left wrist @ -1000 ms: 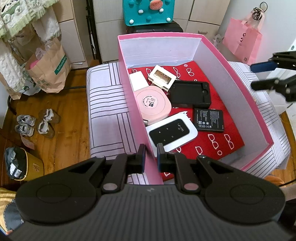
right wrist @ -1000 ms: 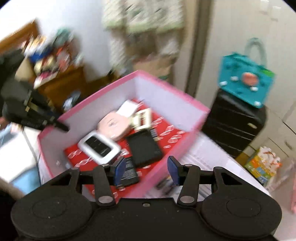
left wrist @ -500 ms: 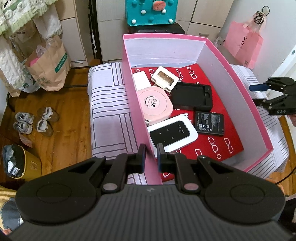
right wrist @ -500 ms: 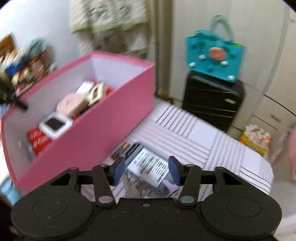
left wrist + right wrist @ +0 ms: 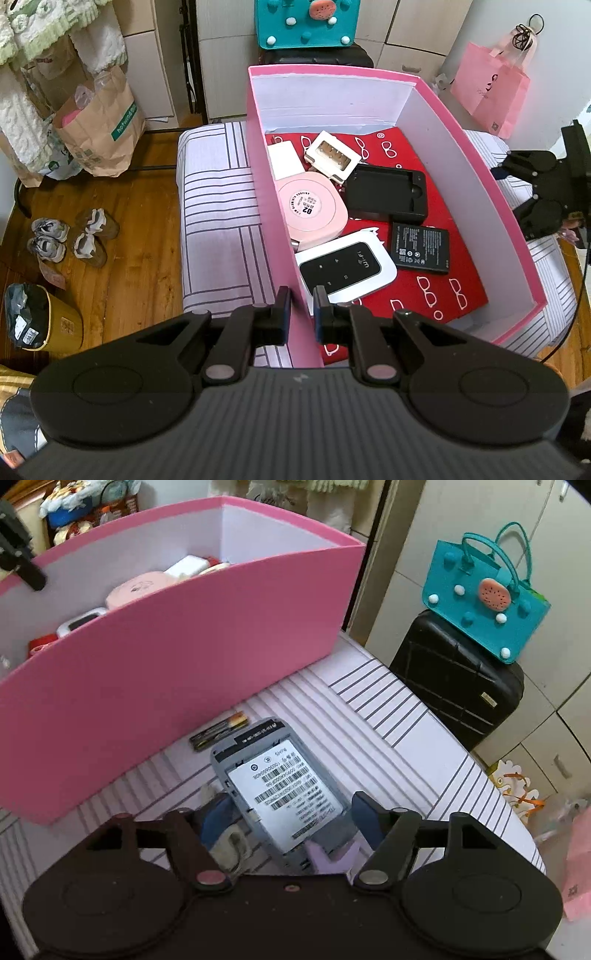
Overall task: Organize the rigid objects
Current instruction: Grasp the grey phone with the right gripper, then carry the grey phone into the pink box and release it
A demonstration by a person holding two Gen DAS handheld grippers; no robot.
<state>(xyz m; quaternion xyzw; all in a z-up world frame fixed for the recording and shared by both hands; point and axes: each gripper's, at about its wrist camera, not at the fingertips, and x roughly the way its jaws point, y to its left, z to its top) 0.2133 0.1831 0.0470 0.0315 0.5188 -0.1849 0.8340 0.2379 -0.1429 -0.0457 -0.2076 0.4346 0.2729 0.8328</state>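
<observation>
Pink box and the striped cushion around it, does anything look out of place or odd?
Yes. A grey device lies label-up on the striped cushion outside the pink box, with a black-and-gold battery beside it. The right hand-held gripper straddles the device, open.

Home bedroom or living space: wooden floor (image 5: 122,206) left of frame, small shoes (image 5: 48,240) on it, paper shopping bag (image 5: 99,125) upper left, black suitcase (image 5: 458,679) right, striped fabric surface (image 5: 218,221).
</observation>
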